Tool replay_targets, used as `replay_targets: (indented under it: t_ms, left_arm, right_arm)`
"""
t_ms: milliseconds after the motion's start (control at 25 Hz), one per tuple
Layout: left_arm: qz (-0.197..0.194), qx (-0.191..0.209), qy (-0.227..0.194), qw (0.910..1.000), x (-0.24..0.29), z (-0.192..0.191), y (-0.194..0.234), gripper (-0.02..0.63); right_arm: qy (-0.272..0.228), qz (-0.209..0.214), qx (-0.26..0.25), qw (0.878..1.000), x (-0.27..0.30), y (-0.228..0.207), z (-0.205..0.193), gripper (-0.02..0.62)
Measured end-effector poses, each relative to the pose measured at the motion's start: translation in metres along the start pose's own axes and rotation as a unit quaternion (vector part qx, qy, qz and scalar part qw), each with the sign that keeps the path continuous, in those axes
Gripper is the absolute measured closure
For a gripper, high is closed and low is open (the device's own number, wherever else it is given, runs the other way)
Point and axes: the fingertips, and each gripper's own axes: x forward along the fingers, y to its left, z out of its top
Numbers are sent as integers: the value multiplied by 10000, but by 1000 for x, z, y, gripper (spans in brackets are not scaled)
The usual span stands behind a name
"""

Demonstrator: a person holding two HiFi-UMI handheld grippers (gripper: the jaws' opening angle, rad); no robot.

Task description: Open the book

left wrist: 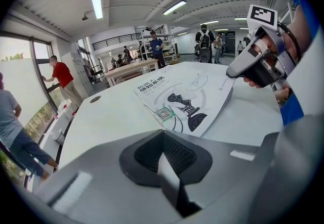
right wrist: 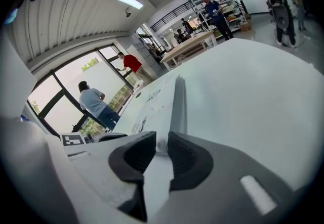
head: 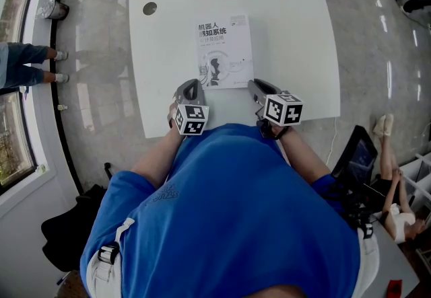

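Left hand-held gripper (head: 193,83) is clenched on nothing, with its dark pads meeting at the tips. It sits just beside the near left corner of the white softcover book (head: 225,51), which has black Chinese lettering and a dark figure on its cover. That book lies closed and flat, cover up, about the middle of the white round-cornered bench (head: 296,34), its title upright from where I stand. My right hand-held gripper (head: 254,85) is at the near right corner. Its jaws are parted by only a narrow slit, and that slit lines up with the book's right-hand edge. A pale sliver shows in it, but I cannot tell whether it is the cover. I judge the opening has not begun and I am only getting purchase. The spine looks to be on the left, so the right side is the free edge. Next I would work one right jaw under the cover alone, pinch it, and swing it over leftward. The left gripper would press down near the spine so the book does not skid.
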Motion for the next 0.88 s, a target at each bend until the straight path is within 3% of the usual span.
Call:
replay_targets:
  t_ms: [160, 320, 480, 880]
  left_arm:
    - [21, 20, -8, 10000, 1, 0, 0, 600]
    - [46, 40, -3, 10000, 3, 0, 0, 600]
    - [61, 42, -2, 10000, 4, 0, 0, 600]
    - [22, 39, -63, 10000, 3, -1, 1, 599]
  right_arm:
    - [77, 160, 1, 9998, 0, 5, -4, 518]
    - [145, -5, -79, 9999, 4, 0, -5, 526]
    - [144, -179, -347, 9991, 2, -1, -1, 575]
    - [-192, -63, -1342, 9907, -5, 37, 18, 589]
